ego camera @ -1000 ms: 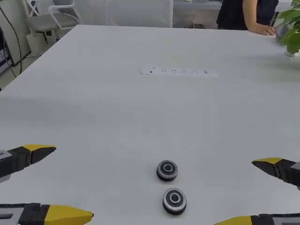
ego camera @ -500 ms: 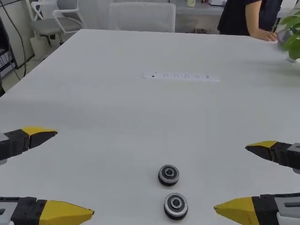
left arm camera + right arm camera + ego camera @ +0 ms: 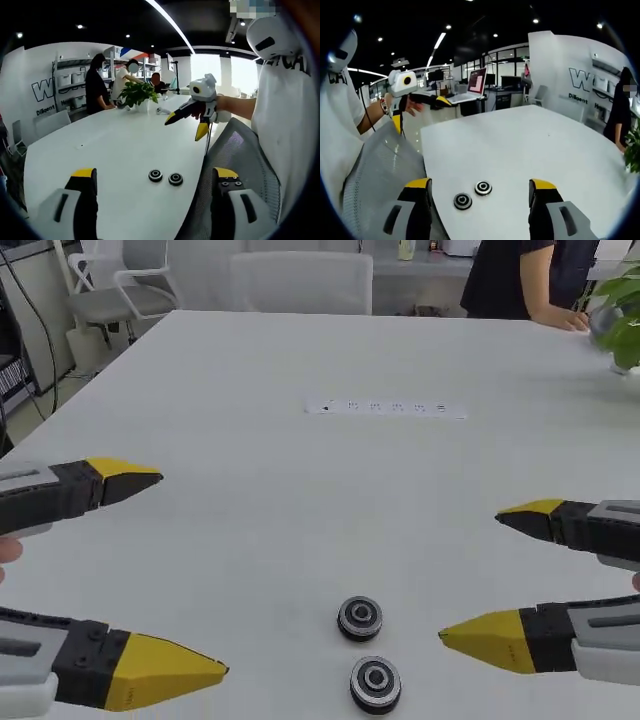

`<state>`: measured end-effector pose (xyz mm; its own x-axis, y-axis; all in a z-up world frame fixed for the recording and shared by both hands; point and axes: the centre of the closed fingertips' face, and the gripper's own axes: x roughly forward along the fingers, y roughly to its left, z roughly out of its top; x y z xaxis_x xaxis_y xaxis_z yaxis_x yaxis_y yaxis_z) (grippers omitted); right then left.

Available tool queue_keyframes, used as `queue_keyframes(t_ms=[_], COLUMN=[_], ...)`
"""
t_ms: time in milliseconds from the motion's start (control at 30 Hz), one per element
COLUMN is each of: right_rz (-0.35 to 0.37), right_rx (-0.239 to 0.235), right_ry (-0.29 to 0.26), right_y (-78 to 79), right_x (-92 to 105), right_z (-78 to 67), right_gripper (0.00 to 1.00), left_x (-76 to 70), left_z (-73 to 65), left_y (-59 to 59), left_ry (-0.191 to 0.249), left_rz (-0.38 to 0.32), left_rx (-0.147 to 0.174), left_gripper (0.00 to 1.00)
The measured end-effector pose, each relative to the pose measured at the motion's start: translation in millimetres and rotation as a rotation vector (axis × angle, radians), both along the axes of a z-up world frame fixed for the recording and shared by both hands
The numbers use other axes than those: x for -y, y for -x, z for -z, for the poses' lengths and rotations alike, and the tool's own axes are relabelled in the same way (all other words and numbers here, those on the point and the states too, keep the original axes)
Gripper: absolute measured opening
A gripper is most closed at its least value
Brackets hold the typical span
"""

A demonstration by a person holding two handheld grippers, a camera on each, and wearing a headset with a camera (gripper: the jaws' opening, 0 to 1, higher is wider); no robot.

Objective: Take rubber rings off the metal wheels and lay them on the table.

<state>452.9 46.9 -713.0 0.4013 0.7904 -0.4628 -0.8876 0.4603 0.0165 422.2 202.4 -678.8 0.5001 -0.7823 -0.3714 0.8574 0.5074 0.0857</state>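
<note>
Head view: both grippers (image 3: 194,575) (image 3: 468,576) gaping, empty

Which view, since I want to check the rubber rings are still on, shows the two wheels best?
The head view: it looks down on the nearer wheel and the farther wheel close up, dark rings around metal hubs. Both gripper views show the pair smaller and at a slant, between open jaws.

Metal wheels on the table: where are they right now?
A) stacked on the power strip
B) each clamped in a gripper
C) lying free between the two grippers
C: the far wheel and near wheel lie on the table, between the open left gripper and right gripper, touching neither.
</note>
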Motion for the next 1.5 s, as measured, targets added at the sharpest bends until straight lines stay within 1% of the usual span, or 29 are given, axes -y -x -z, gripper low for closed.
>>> queue_keyframes(t_ms=[133,200,300,400,500,567,667,733,833,933,1000,1100,1167,1233,1367,1400,1467,1500], right_rz=[-0.027,-0.041,-0.056,-0.068,-0.099,-0.124,-0.138,-0.153,-0.174,-0.178,-0.175,-0.166,-0.168,-0.171,-0.170,-0.170,-0.169,-0.168], right_rx=[0.010,0.016,0.023,0.026,0.023,0.020,0.011,-0.001,-0.017,-0.026,-0.031,-0.041,-0.047,-0.054,-0.069,-0.073,-0.081,-0.084], right_ry=[-0.006,-0.005,-0.019,-0.027,-0.021,-0.029,-0.039,-0.048,-0.068,-0.083,-0.089,-0.099,-0.102,-0.099,-0.101,-0.102,-0.102,-0.107], right_y=[-2.1,-3.8,-8.2,-10.8,-8.3,-5.4,-3.1,0.7,6.6,7.8,7.9,7.3,8.5,9.2,10.7,11.3,11.7,11.5], right_x=[-8.6,-12.5,-18.9,-27.3,-33.7,-39.4,-43.3,-45.4,-47.4,-48.0,-47.9,-47.1,-46.6,-45.7,-42.6,-41.8,-40.1,-39.5], right_z=[-3.3,-4.8,-8.0,-8.8,-6.0,-4.5,-1.8,0.7,4.0,6.8,9.9,14.1,16.8,19.9,27.4,29.3,31.6,32.0], right_gripper=[0.76,0.74,0.71,0.70,0.70,0.69,0.68,0.67,0.66,0.63,0.62,0.60,0.60,0.59,0.58,0.58,0.57,0.57], left_x=[11.3,16.6,23.3,32.7,38.5,43.2,48.0,52.2,61.2,70.1,75.8,81.8,84.6,88.0,93.9,96.6,102.4,104.3], left_z=[-3.9,-7.0,-11.3,-16.7,-18.7,-20.0,-21.2,-22.7,-30.5,-36.9,-39.6,-39.7,-38.6,-36.5,-25.6,-23.0,-17.6,-16.0], left_y=[-2.2,-4.0,-7.4,-8.8,-10.7,-12.6,-14.4,-15.7,-15.6,-15.8,-15.8,-17.5,-19.0,-22.2,-30.1,-31.1,-30.3,-31.5], left_ry=[-0.011,-0.017,-0.014,-0.004,0.005,0.019,0.036,0.038,0.042,0.066,0.081,0.083,0.080,0.091,0.089,0.094,0.105,0.104], left_rz=[0.035,0.052,0.068,0.094,0.104,0.113,0.121,0.124,0.146,0.166,0.181,0.194,0.201,0.205,0.201,0.206,0.221,0.222], left_rx=[0.012,0.028,0.044,0.068,0.075,0.081,0.082,0.081,0.121,0.139,0.146,0.154,0.157,0.156,0.140,0.130,0.089,0.091], left_gripper=[0.93,0.91,0.87,0.85,0.85,0.85,0.83,0.83,0.82,0.79,0.77,0.76,0.76,0.74,0.71,0.71,0.71,0.72])
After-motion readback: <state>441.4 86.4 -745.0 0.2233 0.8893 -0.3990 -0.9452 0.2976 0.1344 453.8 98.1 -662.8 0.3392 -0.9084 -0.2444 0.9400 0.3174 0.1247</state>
